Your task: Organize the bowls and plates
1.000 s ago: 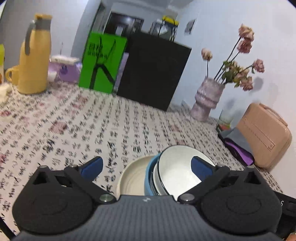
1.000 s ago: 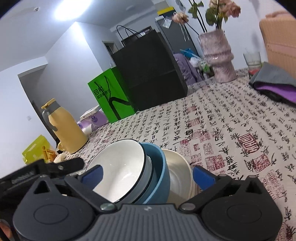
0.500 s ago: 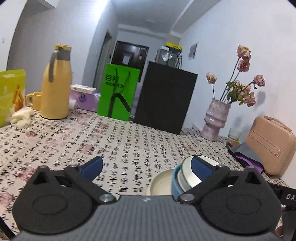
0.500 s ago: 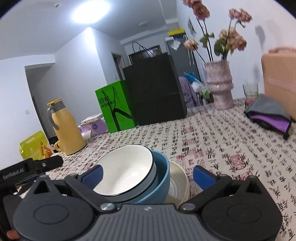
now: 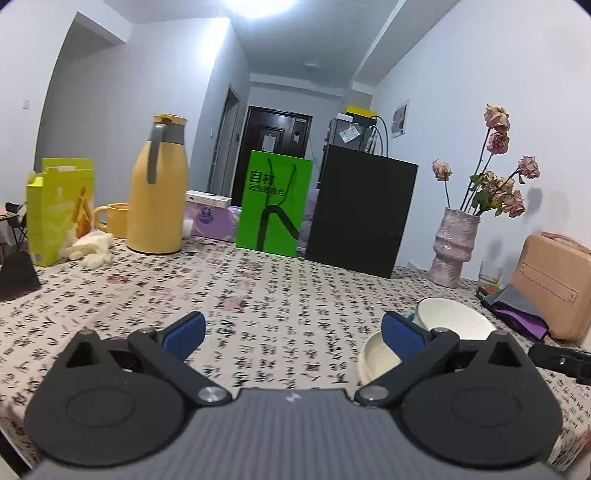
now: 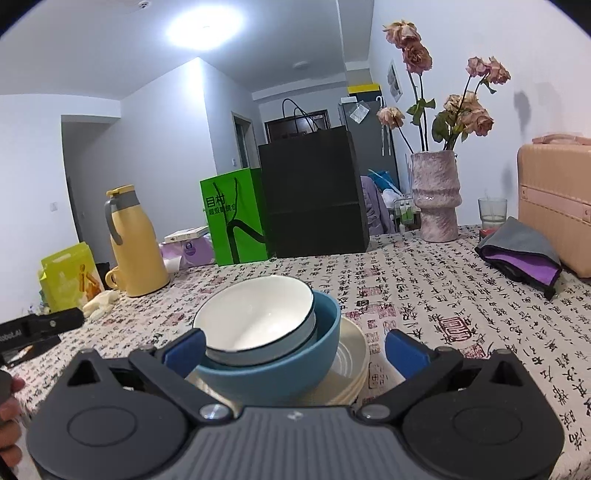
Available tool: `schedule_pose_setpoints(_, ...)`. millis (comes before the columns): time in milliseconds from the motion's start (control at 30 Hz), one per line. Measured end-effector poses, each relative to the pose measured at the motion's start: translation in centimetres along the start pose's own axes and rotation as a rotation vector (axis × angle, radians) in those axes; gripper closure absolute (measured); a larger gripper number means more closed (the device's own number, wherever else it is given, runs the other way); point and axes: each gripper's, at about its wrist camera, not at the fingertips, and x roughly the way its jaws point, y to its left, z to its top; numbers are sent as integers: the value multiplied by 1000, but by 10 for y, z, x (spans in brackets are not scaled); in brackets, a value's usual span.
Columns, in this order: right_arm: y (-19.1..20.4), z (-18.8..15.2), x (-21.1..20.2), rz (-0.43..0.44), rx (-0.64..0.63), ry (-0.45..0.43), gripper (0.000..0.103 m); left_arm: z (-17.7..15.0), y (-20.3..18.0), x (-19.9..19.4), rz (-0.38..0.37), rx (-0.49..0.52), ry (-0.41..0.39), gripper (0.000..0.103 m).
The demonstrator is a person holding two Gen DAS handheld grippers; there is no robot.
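Both tongs (image 5: 293, 333) (image 6: 294, 350) farther from bowl stack (image 6: 269, 339).

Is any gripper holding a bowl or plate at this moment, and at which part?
Nothing is held. Both the left gripper and right gripper are open; the stacked bowls sit free on the plates.

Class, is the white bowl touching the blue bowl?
Touching. The right wrist view shows the white bowl nested inside the blue bowl, its underside resting against the blue rim with no gap.

Bright ceiling light (image 6: 205, 27) glares overhead; fisheye edges bend and darken.
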Motion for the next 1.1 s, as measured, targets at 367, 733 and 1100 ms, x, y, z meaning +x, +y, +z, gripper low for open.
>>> schedule_pose_setpoints(367,5,-13,-13,-19,-48,3,0,-10,26,-24,42,25,-28,0)
schedule_pose_setpoints(733,1,-18,-20,-30,-54,4,0,-15,34,-38,51,21,-52,0)
schedule_pose_setpoints(1100,-3,-21,-24,-40,-47,-1,0,-15,34,-42,49,22,-61,0)
